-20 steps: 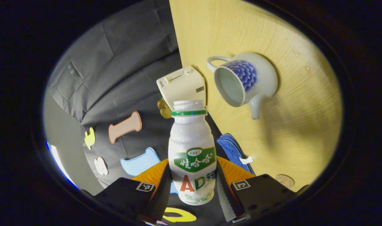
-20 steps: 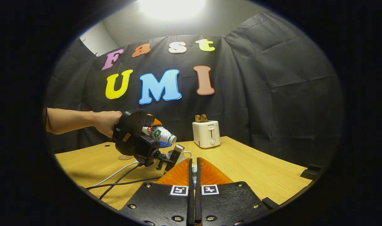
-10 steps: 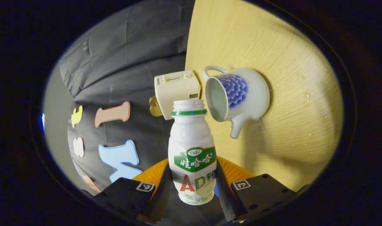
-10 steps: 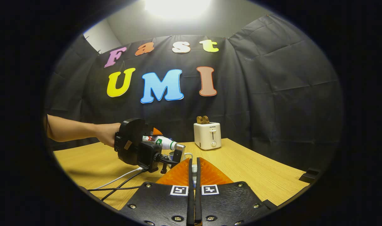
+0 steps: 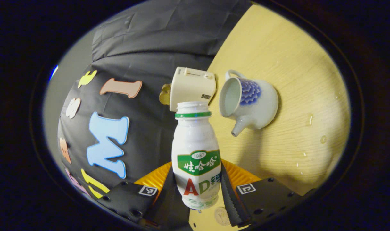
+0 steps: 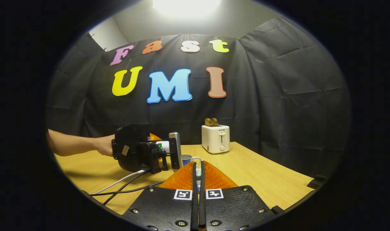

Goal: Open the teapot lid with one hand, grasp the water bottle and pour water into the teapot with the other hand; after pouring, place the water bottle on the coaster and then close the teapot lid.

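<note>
I count one water bottle (image 5: 196,157), one teapot (image 5: 250,100), one coaster (image 5: 221,215), one toaster (image 5: 191,86) and two grippers. In the left gripper view the bottle stands at the centre of my picture, uncapped, its green neck ring and open mouth toward twelve o'clock. The left gripper (image 5: 197,192) pinches its lower body, one finger on each side of the label, opened just to the bottle's width. The bottle's mouth sits just beside the teapot's open rim, which lies at about two o'clock from it. The teapot rests on the wooden table (image 5: 291,80) with no lid on it, spout toward six o'clock in this tilted view and handle toward twelve. The toaster is just beyond the bottle's mouth at twelve o'clock, near the teapot. A small round coaster peeks out under the bottle's base at six o'clock. A few water drops (image 5: 323,139) lie on the table at three o'clock.

In the right gripper view the right gripper (image 6: 198,192) has its fingers pressed together; I can't tell whether the small pale thing in the slit is the lid. At ten o'clock from it a hand (image 6: 104,149) holds the left gripper (image 6: 140,154) over the table, with the teapot (image 6: 188,159) just beside it and the toaster (image 6: 215,139) at twelve o'clock.
</note>
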Tool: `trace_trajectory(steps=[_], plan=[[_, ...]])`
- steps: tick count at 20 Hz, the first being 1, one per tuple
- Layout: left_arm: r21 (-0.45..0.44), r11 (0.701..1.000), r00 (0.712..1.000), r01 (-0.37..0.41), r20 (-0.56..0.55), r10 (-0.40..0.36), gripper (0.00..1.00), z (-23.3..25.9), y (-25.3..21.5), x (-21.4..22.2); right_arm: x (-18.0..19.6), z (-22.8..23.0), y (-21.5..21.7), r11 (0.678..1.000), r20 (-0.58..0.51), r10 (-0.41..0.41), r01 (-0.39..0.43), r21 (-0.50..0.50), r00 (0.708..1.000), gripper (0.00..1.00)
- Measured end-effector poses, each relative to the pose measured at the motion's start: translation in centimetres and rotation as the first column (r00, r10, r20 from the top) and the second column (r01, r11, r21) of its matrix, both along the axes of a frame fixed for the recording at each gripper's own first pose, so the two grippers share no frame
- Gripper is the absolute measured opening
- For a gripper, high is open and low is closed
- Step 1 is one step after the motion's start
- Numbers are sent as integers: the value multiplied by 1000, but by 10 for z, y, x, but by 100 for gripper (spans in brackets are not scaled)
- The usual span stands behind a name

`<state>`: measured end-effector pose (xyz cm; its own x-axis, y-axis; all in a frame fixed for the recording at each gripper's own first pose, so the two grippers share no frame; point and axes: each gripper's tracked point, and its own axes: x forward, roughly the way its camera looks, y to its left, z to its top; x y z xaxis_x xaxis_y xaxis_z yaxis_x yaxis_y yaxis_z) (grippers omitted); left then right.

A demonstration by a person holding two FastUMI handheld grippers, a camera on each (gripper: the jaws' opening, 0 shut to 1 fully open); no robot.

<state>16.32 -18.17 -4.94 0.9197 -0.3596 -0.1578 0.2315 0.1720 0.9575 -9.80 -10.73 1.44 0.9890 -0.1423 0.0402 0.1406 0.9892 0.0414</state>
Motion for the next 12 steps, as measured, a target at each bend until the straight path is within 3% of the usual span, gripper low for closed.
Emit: trace_trajectory(steps=[2,3,5,12], plan=[[-130,992,999,-7,-39,2,75,-3,0,5,7,-2,0,1000,-12,7,-7,-8,1000,1],[-189,982,998,-11,-58,0,81,-3,0,9,12,-4,0,1000,-22,16,-16,-5,1000,1],[-280,960,998,-23,-54,8,75,1,0,15,23,-4,4,999,-33,38,-38,7,999,1],[-482,870,994,-99,-79,69,75,-2,6,10,80,3,18,994,-68,110,-109,14,992,1]])
